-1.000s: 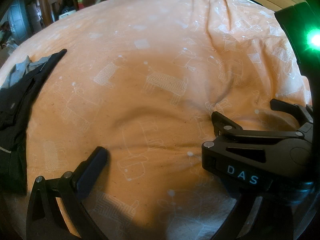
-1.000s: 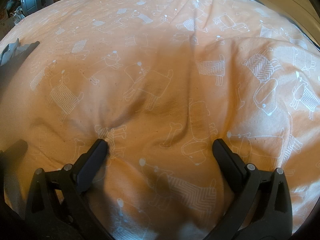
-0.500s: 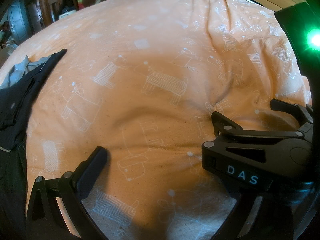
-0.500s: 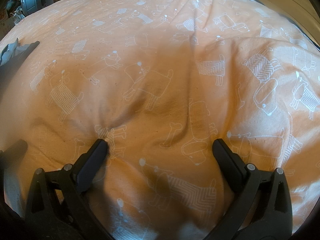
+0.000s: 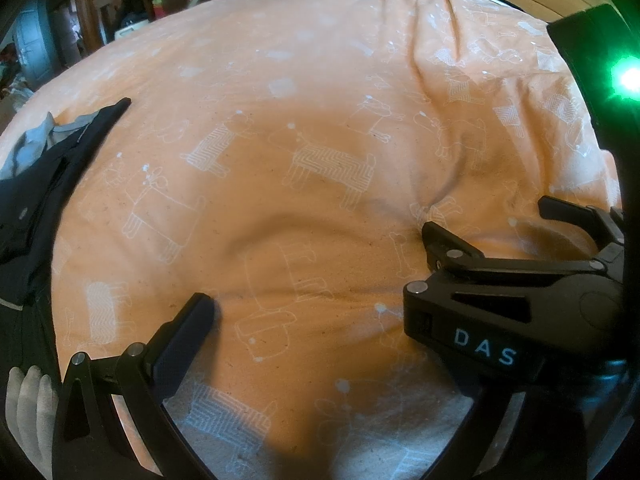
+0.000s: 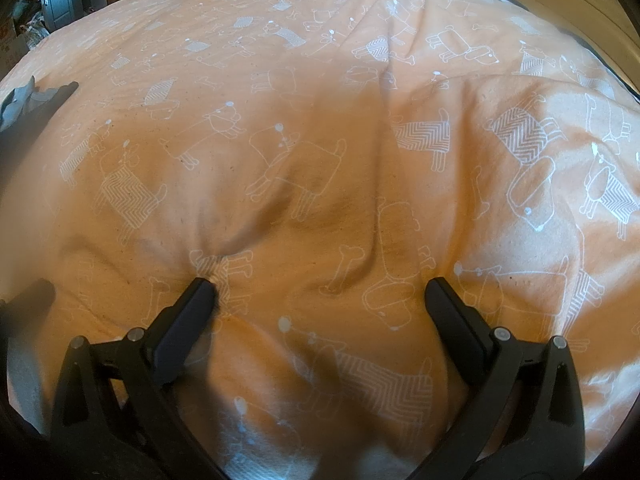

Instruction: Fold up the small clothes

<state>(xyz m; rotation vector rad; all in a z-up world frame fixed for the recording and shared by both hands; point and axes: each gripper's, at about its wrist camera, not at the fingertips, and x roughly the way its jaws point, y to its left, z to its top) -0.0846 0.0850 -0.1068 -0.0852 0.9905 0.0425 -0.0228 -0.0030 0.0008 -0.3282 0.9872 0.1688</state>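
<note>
Hovering low over the bed, your right gripper (image 6: 318, 294) has its jaws spread wide with nothing between them; both fingertips sit just above, or lightly on, the orange bedspread (image 6: 280, 92) printed with white dogs and bones. A crease in the cloth runs up from the left fingertip.

Your left gripper (image 5: 316, 312): only its left finger (image 5: 188, 328) shows, with the right gripper's body, marked "DAS", covering the other side, so I cannot tell whether it is open or closed. The two grippers are close together, the right one just beside the left. A white-gloved hand (image 5: 28, 404) shows at the lower left edge of the left wrist view.

Task item: dark clothes (image 5: 36, 196) with a grey piece on top lie on the bedspread at the far left, well apart from both grippers. Same pile shows at the left edge of the right wrist view.

Beyond the bed: cluttered dark furniture (image 5: 100, 16), blurred.
</note>
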